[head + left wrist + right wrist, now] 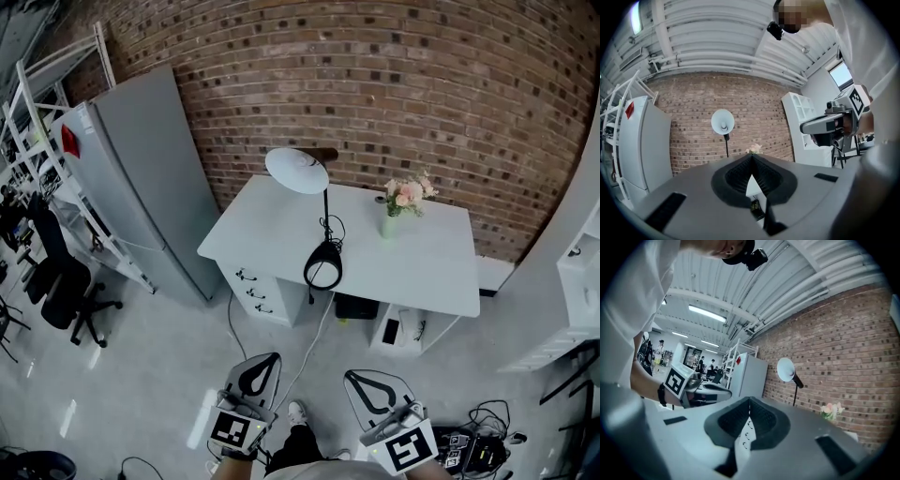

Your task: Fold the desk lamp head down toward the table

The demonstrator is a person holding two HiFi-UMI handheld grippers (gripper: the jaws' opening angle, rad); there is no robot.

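Observation:
The desk lamp stands on the white desk [281, 230]. Its white head [296, 171] is raised on a thin black stem above a round black base [322, 266]. The lamp head also shows in the left gripper view [723, 121] and the right gripper view [786, 369], far ahead against the brick wall. My left gripper [265, 359] [751, 157] and right gripper [364, 377] [750, 401] hover over the floor well short of the desk, pointing level toward it. Both are shut and hold nothing.
A vase of pink flowers [392, 217] sits right of the lamp. A grey cabinet [141, 187] leans left of the desk, with drawers [258, 291] below the desktop. An office chair [66, 291] is at far left, white shelving [581, 272] at right, cables [478, 436] on the floor.

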